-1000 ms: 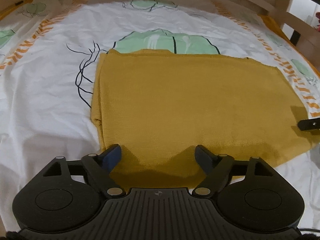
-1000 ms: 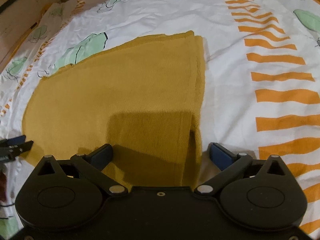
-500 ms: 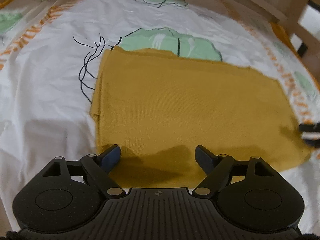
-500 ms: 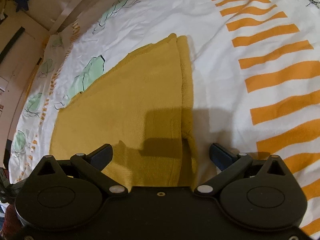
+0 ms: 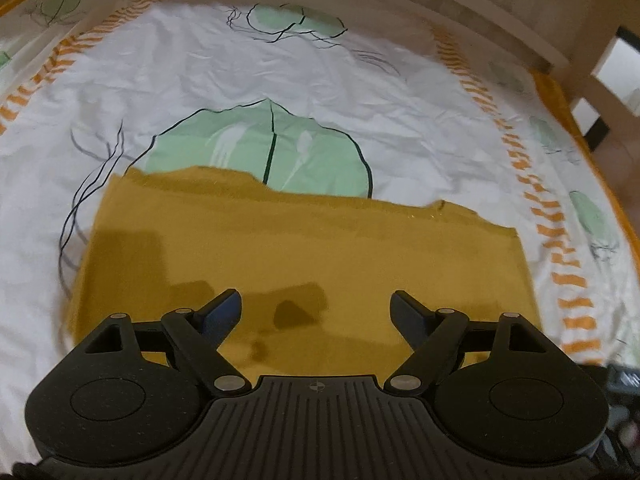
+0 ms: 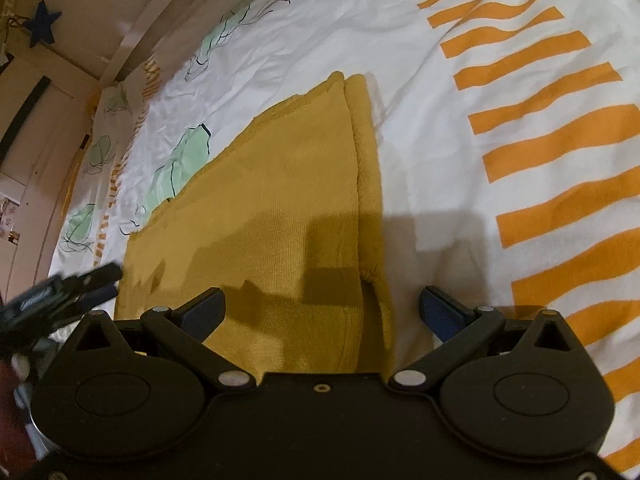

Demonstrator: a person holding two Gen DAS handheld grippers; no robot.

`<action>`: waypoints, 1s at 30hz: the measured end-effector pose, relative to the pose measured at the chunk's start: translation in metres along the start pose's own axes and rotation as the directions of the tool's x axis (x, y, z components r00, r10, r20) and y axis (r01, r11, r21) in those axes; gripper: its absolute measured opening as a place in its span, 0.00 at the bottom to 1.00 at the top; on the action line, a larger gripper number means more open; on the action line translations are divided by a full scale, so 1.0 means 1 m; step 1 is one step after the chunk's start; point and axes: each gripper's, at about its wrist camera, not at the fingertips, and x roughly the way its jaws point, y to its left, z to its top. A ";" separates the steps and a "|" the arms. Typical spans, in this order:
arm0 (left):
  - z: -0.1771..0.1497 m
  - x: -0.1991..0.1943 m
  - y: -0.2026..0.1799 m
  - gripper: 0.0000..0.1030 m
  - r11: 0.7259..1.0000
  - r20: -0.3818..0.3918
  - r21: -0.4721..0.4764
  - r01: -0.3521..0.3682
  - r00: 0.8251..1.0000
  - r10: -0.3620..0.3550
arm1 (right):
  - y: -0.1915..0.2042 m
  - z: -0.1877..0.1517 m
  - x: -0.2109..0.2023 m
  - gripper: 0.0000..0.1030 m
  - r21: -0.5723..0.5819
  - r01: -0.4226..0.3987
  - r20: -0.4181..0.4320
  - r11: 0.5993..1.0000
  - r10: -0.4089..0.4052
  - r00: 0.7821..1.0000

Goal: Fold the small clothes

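Note:
A mustard-yellow knit garment lies flat and folded on the bed; it also shows in the right wrist view, with a doubled folded edge along its right side. My left gripper is open and empty, hovering over the garment's near edge. My right gripper is open and empty over the garment's near right corner, its right finger over the sheet. The left gripper's fingers show at the left edge of the right wrist view, over the garment's left corner.
The bed sheet is white with green leaf prints and orange stripes. A wooden bed frame runs along the far side. A wall with a blue star stands beyond the bed.
Both grippers have lifted and tilted, staying open. The left view has shifted so the garment sits lower and closer; the right view has swung, showing more of the striped sheet and the left gripper.

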 end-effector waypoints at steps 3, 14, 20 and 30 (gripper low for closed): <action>0.004 0.017 -0.012 0.78 0.999 -0.007 0.022 -0.049 0.999 0.049 | -0.002 0.001 0.000 1.00 0.007 -0.009 -0.003 1.000 0.009 1.000; 0.005 0.055 -0.028 0.78 0.985 -0.082 0.090 -0.144 0.985 0.152 | -0.007 0.003 0.000 1.00 0.022 -0.032 -0.004 0.999 0.032 0.999; 0.003 0.063 -0.027 0.80 0.982 -0.102 0.114 -0.147 0.982 0.159 | -0.008 0.003 0.000 1.00 0.009 -0.030 -0.001 1.000 0.030 1.000; 0.003 0.071 -0.026 0.86 0.983 -0.109 0.116 -0.144 0.982 0.157 | -0.015 0.005 0.000 1.00 0.035 -0.084 0.030 0.996 0.082 0.996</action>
